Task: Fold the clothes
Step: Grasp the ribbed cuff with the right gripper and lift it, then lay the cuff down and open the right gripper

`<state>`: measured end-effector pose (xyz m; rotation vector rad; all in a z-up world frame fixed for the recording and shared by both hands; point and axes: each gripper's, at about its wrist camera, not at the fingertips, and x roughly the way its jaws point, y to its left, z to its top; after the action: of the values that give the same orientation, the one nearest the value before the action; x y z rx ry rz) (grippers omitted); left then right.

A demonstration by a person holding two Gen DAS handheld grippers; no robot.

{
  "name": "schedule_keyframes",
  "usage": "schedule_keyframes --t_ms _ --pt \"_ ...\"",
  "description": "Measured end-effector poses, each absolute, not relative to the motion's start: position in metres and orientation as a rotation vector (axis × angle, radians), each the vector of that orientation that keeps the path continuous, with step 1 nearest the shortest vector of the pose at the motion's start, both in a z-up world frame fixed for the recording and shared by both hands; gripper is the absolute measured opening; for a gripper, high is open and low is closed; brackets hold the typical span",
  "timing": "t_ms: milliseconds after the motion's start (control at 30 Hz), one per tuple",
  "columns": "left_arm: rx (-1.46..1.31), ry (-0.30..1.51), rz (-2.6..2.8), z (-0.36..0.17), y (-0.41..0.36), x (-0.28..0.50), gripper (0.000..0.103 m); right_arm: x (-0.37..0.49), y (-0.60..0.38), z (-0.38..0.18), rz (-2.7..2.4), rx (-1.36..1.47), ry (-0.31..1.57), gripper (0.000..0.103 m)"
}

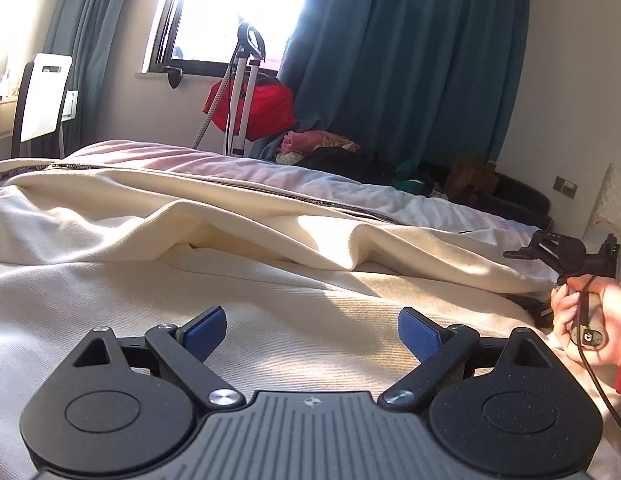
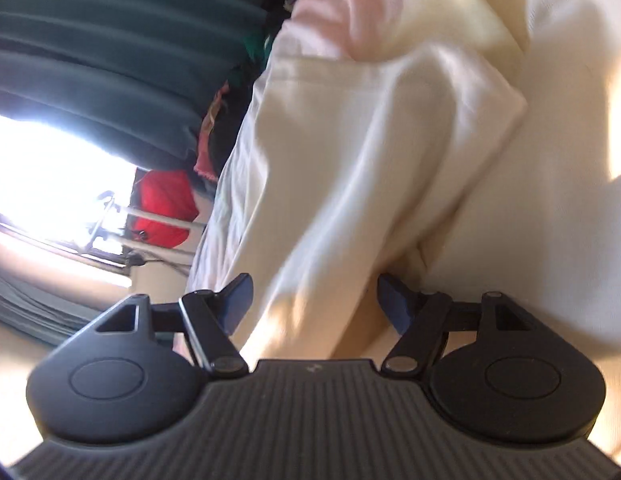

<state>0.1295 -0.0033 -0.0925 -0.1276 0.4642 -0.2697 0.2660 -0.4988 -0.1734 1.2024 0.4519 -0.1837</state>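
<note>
A cream garment [image 1: 238, 232] lies spread across the bed [image 1: 270, 168], rumpled, with a raised fold running from the near left to the far right and a dark printed band along its far edge. The left gripper [image 1: 310, 330] hovers low over the near part of the cloth, its jaws spread wide with nothing between them.

In the right wrist view, which is tilted and motion-blurred, the right gripper [image 2: 312, 300] sits at a bunched ridge of the same cream fabric, jaws spread, cloth lying between the blue pads [image 2: 240, 296] but not pinched. The left view shows the person's right hand [image 1: 590, 320] at the right edge of the bed, holding that gripper's handle.

Beyond the bed stand a red bag [image 1: 262, 108] on a frame, a heap of clothes [image 1: 318, 146] and teal curtains [image 1: 410, 60] by a bright window.

The risk, as I judge it, is closing on several bunched layers instead of one edge, which would drag the ridge and skew the fold; the blur suggests quick motion, making a misplaced pinch likelier.
</note>
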Motion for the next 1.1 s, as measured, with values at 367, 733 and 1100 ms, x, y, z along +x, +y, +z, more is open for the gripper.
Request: schedule_keyframes --t_ms 367,733,1100 --pt "-0.119 0.478 -0.274 -0.1 -0.008 0.136 0.094 0.263 -0.544 -0.155 -0.442 1.056 0.201 0.013" --pt "-0.131 0.446 -0.271 -0.086 -0.002 0.127 0.094 0.223 -0.555 -0.164 -0.562 0.825 0.31 0.014" --pt "-0.087 0.383 -0.276 -0.064 -0.005 0.1 0.095 0.174 -0.492 -0.107 -0.36 0.598 0.437 0.089"
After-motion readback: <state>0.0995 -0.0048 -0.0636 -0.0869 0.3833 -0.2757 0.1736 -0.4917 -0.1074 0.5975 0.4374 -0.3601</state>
